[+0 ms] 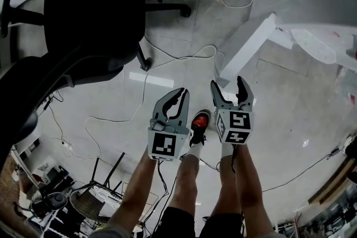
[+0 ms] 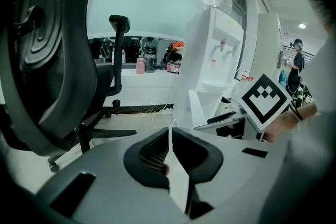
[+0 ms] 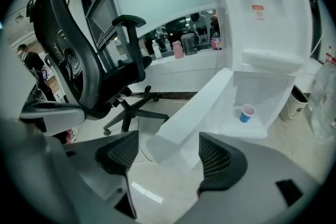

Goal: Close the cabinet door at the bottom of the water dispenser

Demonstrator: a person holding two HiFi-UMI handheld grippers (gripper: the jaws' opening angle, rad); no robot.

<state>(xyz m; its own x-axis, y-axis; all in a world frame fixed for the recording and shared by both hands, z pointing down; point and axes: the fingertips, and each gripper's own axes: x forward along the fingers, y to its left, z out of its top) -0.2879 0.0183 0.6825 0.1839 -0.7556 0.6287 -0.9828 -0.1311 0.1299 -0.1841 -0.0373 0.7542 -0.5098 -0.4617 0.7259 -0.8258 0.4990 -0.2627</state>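
The jaws of the right gripper [image 3: 165,155] are spread wide, with nothing gripped. Just beyond them the white cabinet door [image 3: 195,112] is seen swung open from the water dispenser [image 3: 262,29]. The left gripper [image 2: 170,137] is closed, empty.

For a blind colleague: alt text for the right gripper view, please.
The right gripper, jaws open and empty, points at the open cabinet door at the bottom of a white water dispenser. A blue cup stands inside; a black office chair is at left.
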